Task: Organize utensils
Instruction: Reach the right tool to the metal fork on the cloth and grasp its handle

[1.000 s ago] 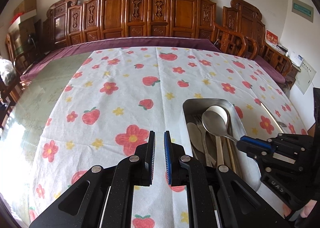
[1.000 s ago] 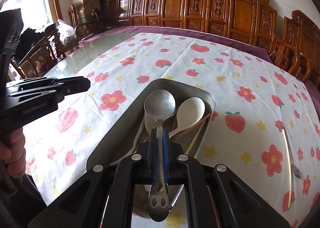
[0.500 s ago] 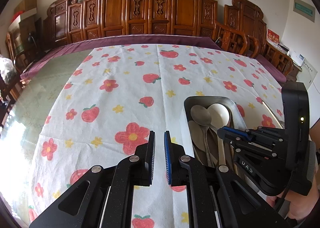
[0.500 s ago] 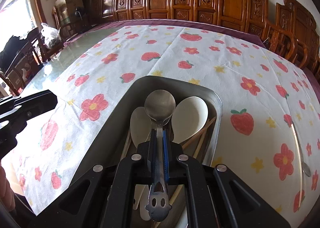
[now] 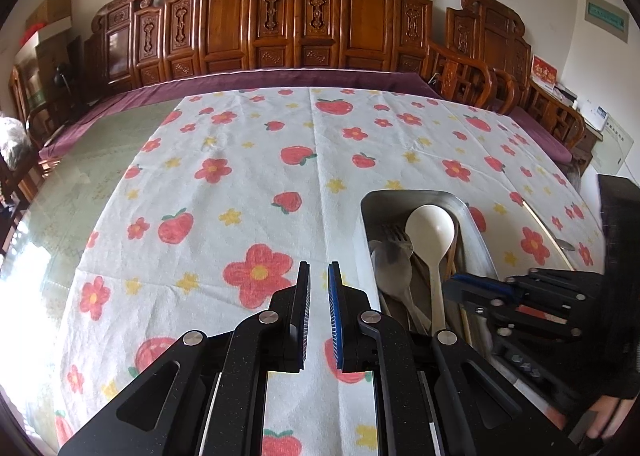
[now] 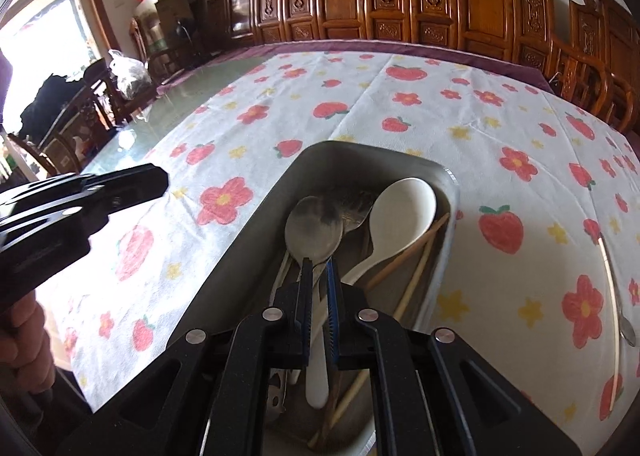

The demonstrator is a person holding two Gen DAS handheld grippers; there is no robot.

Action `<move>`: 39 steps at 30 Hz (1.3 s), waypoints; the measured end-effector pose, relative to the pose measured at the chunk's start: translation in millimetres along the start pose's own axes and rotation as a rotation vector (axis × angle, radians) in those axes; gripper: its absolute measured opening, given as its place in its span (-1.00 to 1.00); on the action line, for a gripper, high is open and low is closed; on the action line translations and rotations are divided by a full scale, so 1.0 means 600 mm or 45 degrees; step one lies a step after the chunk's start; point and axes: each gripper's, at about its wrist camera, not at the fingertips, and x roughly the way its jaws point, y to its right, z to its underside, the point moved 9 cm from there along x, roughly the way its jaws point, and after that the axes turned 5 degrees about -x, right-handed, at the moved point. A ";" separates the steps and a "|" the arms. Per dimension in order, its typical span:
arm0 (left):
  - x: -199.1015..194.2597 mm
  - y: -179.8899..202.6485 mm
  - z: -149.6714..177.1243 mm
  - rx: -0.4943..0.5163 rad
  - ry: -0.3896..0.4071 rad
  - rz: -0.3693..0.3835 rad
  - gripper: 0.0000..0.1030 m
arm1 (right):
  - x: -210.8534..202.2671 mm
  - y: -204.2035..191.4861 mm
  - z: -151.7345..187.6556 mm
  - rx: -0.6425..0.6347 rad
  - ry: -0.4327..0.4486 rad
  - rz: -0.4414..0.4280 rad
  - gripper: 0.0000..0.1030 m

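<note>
A metal tray lies on the flowered tablecloth and holds a steel spoon, a white ladle spoon, a fork and wooden chopsticks. My right gripper hangs low over the tray, jaws slightly apart, with the steel spoon lying loose in the tray just ahead of the fingertips. It shows at the right of the left wrist view. My left gripper is empty, jaws a narrow gap apart, over the cloth left of the tray.
A long thin spoon and a chopstick lie on the cloth right of the tray. Carved wooden chairs line the far side of the table. Bare glass tabletop shows to the left of the cloth.
My right gripper lowered the steel spoon into the tray and let go of it; the spoon now lies among the other utensils. My left gripper has hardly moved.
</note>
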 end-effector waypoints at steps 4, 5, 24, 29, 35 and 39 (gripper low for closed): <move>-0.005 0.021 0.004 0.021 0.012 0.015 -0.82 | -0.060 0.041 0.022 -0.034 0.025 0.038 -0.82; -0.006 0.030 0.006 0.032 0.014 0.023 -0.78 | -0.074 0.057 0.029 -0.039 0.028 0.059 -0.82; -0.052 0.154 0.048 0.055 0.092 0.098 -0.36 | -0.168 0.433 0.170 0.227 -0.051 0.417 -0.33; -0.051 0.182 0.077 0.054 0.039 0.095 -0.36 | -0.149 0.470 0.184 0.330 -0.076 0.356 -0.30; -0.048 0.227 0.108 0.057 -0.017 0.122 -0.36 | -0.123 0.498 0.180 0.411 -0.108 0.281 -0.30; -0.047 0.260 0.112 0.087 -0.033 0.134 -0.36 | -0.105 0.503 0.185 0.418 -0.149 0.246 -0.30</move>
